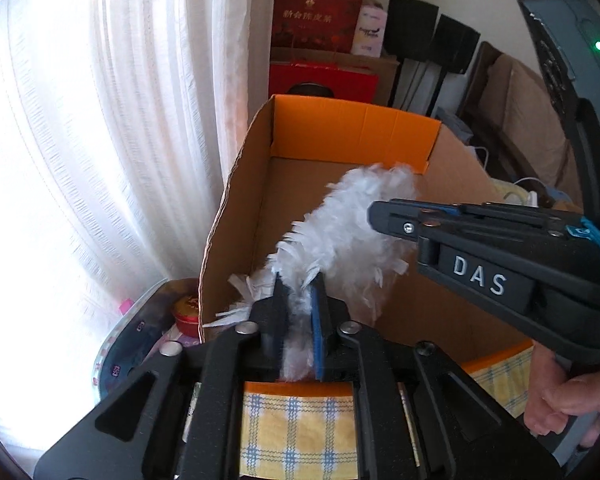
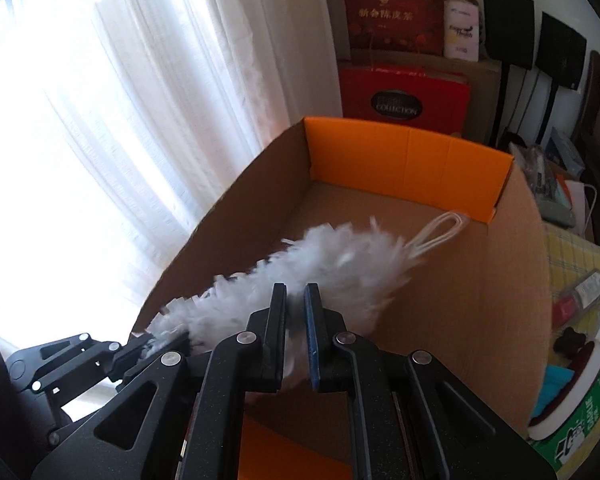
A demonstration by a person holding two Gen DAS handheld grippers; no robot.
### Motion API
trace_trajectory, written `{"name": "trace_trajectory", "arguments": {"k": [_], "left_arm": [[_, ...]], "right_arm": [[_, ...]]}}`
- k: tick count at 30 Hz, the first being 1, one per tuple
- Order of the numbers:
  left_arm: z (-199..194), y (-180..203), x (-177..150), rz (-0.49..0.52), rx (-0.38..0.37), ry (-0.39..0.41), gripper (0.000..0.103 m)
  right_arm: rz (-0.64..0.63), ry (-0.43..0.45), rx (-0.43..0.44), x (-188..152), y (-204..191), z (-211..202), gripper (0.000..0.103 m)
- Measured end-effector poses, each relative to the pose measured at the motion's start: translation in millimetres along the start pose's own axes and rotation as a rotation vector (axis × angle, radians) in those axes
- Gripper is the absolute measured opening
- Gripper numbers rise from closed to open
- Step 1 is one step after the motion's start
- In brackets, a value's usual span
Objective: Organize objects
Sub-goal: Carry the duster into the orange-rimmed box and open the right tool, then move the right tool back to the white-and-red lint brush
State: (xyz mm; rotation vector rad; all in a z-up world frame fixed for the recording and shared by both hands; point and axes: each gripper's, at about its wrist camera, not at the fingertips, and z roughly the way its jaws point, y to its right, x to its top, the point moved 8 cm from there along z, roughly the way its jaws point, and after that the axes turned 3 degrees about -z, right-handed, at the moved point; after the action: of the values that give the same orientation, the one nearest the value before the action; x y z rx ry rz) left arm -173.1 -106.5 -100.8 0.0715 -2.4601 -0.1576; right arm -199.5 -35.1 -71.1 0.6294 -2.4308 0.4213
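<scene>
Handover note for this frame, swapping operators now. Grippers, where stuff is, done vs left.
Left gripper: shut on one end of the white duster.
Right gripper: shut on the same duster around its middle, with its cord loop pointing into the box.
Duster hangs over the open cardboard box, not yet laid down. The part of the box floor in view looks bare.
Done: duster picked up and brought over the box.
Left: lower it in, open both grippers. Other items lie on the checked cloth to the right of the box, likely next.
</scene>
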Motion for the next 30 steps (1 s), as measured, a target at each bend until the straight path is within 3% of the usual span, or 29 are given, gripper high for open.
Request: {"name": "trace_trajectory", "arguments": {"k": [1,3,6,9,15,23,30], "left_arm": [[0,-2,0,-0.014,0.005,-0.004,0.027],[-3,-5,1,-0.051,-0.002,0.01,0.063],[-15,-6,6,-0.087,-0.02,0.051,0.078],[-23,0,10,-0.077,-0.028,0.071,0.088],[-43,28,14,0.014,-0.033,0.12,0.092],[-56,66,20,0.04,-0.088,0.131,0.101],[-57,99,16,0.074,-0.107,0.123,0.102]], "right_arm": [[0.003,-0.003,-0.007,-2,1,-1,0.008],[0.006,-0.007,-0.006,-5,4,-4,0.016],[0.002,0.008,-0.033,-7,13,-16,0.04],[-0.006,0.032,-0.055,-7,20,-32,0.053],[0.005,0.081,-0.099,-9,40,-67,0.074],[0.054,0.099,-0.153,-18,77,-102,0.081],[0.088,0.107,-0.193,-27,107,-125,0.084]]}}
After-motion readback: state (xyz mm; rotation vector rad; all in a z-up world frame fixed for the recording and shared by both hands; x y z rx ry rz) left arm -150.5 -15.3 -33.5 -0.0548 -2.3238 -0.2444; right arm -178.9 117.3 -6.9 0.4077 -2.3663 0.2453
